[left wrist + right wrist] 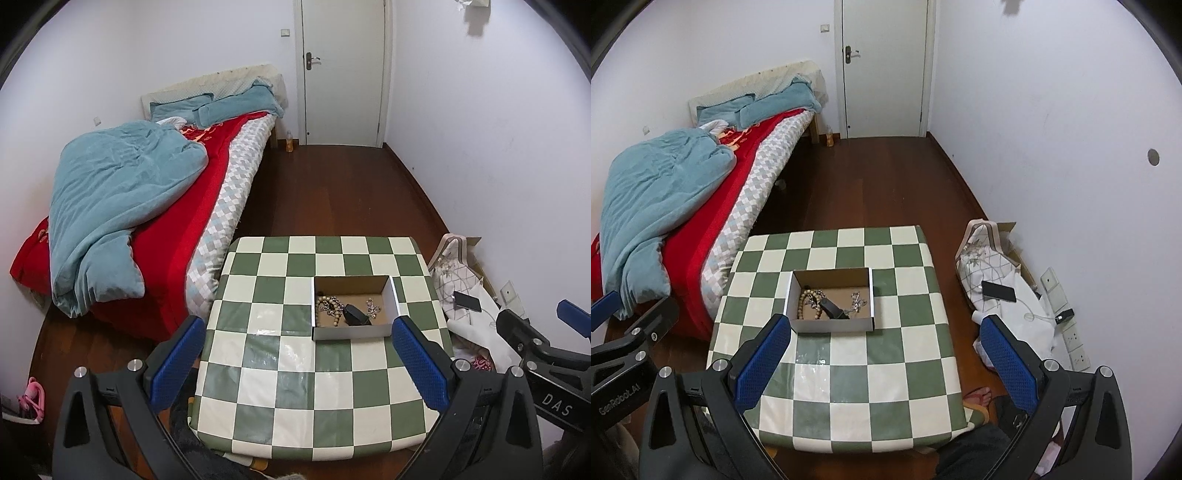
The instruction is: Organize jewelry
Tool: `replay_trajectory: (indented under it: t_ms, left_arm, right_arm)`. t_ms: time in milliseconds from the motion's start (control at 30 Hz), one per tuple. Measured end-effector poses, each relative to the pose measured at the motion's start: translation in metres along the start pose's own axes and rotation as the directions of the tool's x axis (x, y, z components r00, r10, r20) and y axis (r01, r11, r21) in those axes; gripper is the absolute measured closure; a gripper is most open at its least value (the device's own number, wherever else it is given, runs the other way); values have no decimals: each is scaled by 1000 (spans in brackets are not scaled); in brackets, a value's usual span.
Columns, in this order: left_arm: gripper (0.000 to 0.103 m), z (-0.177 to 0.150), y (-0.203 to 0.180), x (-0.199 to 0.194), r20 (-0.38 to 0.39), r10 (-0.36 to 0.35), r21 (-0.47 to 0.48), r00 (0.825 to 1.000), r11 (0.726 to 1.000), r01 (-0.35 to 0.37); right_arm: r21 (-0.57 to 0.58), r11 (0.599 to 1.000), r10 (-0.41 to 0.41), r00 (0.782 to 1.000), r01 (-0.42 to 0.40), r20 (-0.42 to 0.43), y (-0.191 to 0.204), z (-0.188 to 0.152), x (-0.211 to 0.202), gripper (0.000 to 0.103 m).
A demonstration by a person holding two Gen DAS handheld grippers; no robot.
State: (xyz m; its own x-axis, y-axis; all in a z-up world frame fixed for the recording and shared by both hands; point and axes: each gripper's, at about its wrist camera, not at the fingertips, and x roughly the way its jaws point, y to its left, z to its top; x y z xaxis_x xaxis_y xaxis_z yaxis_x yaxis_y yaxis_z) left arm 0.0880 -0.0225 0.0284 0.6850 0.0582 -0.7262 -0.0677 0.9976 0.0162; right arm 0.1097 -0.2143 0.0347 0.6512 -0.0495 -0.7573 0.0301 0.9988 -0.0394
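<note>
Both grippers hang high above the green-and-cream checkered tablecloth on the small table (pixel 280 369), and the work looks either not begun or already finished: every piece of jewelry in view lies inside the shallow open cardboard box with white outer walls (pixel 352 332), which sits just right of centre in the left wrist view and just left of centre in the right wrist view, and nothing lies loose on the cloth. Inside the box, a string of pale wooden beads (pixel 803 304) lies at the left, a small dark rectangular case (pixel 833 309) rests in the middle touching the beads, and a silvery metal ornament (pixel 857 301) sits at the right, near the case. If sorting is meant to go on, I judge the next move calls for lowering one gripper into the box and pinching a single piece cleanly, since beads and case lie tangled close together. The left gripper (pixel 295 358), with its blue textured pads (pixel 421 365), is spread wide, holding nothing and touching nothing; the right gripper (pixel 886 358) is likewise spread wide and empty, framing the box's near wall from well above.
</note>
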Motion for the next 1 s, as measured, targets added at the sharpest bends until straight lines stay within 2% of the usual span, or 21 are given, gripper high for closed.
replay_trajectory:
  t_ms: [267,1000]
  left_arm:
    - [0,4,6,3,0,10,-17,1000,1000,-10]
    - [0,3,11,7,11,28,-17,1000,999,-28]
  right_arm:
    - [-2,1000,0,1000,0,-20,2,-2,10,0]
    - [-11,1000,2,1000,-2,-6,5,3,6,0]
